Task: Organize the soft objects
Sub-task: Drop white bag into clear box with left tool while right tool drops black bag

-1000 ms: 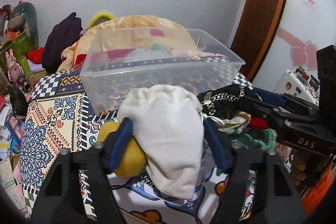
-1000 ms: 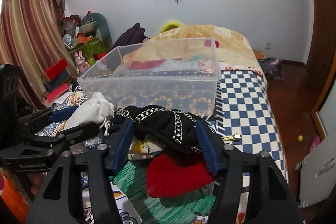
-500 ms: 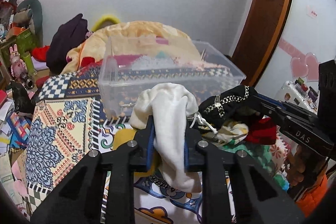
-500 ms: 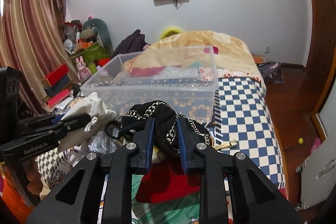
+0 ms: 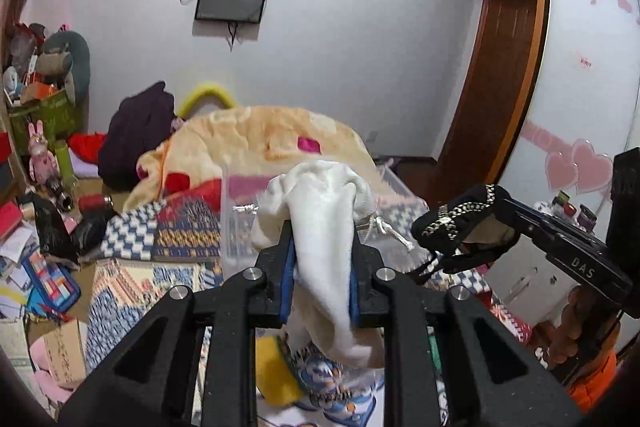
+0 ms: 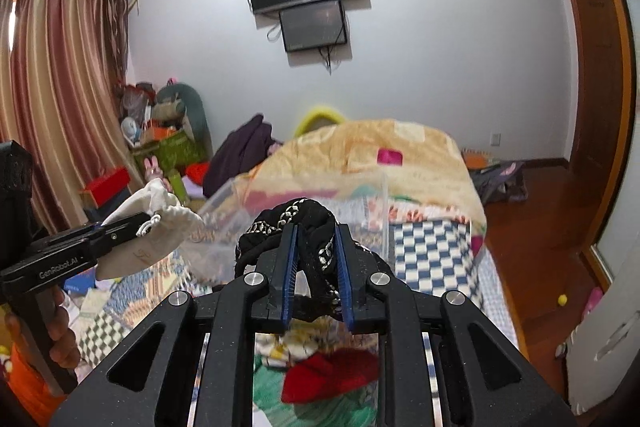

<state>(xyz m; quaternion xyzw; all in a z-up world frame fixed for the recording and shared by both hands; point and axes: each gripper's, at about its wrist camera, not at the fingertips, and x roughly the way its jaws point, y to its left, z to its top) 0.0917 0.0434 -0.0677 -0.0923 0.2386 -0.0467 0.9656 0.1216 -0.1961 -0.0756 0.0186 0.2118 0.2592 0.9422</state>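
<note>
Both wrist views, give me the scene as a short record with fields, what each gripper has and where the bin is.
left gripper: shut on the white drawstring pouch, lifted off the bed
right gripper: shut on the black chain-trimmed item, also lifted
clear plastic bin: on the patterned bedspread, just beyond both grippers
inside the bin: cannot tell, walls blurred
left on the bed: red cloth on green knit, below the right gripper; a yellow item below the left
</note>
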